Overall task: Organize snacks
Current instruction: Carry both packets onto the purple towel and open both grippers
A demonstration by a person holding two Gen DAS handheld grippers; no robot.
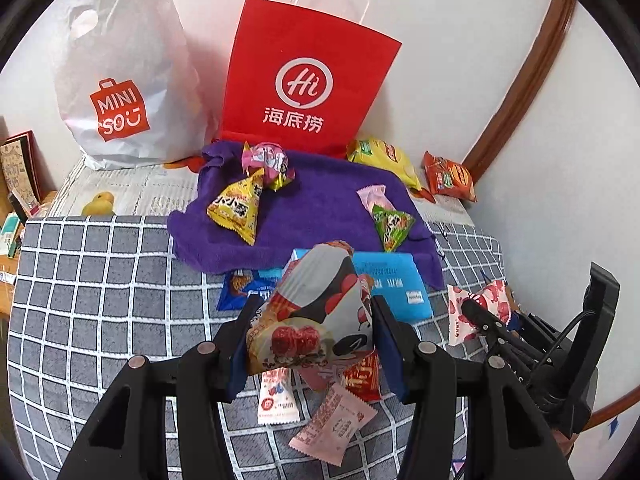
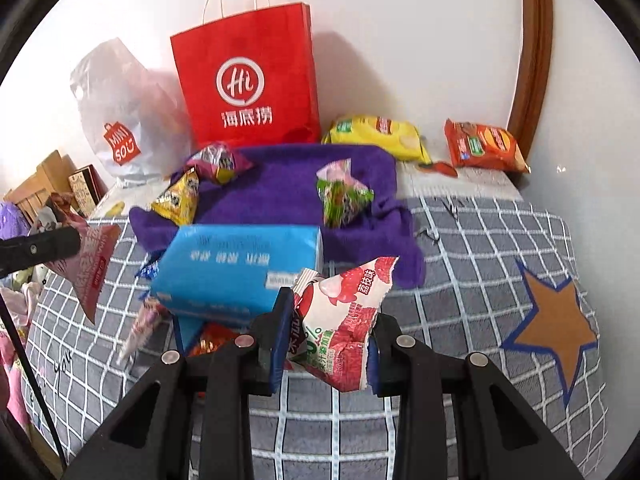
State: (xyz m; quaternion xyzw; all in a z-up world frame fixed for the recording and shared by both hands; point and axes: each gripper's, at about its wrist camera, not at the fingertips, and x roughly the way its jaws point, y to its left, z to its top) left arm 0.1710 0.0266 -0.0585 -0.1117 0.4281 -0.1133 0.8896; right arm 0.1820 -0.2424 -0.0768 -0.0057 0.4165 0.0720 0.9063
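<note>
1. My left gripper point(image 1: 310, 320) is clamped on a crumpled cartoon-print snack packet point(image 1: 312, 304), held above the checked bedspread point(image 1: 100, 280). The film is puffy and only its middle is pinched, so I judge it could slide out if I swing fast.

2. My right gripper point(image 2: 328, 340) has its jaws closed on a red-and-white lychee packet point(image 2: 344, 312), gripped near the lower end. The free top could flop and snag the blue tissue pack point(image 2: 240, 272) just beside it.

3. Both hands are close; in the left view the right gripper's packet sits just beside my left fingers. Crossing paths could knock one packet loose.

4. Loose packets lie on the bedspread under my left gripper. A drop there would bury itself in that clutter.

5. The purple towel point(image 1: 312, 208), already holding triangular snacks, looks like the sorting spot. It is rumpled, so a packet set on its edge may roll off.
</note>
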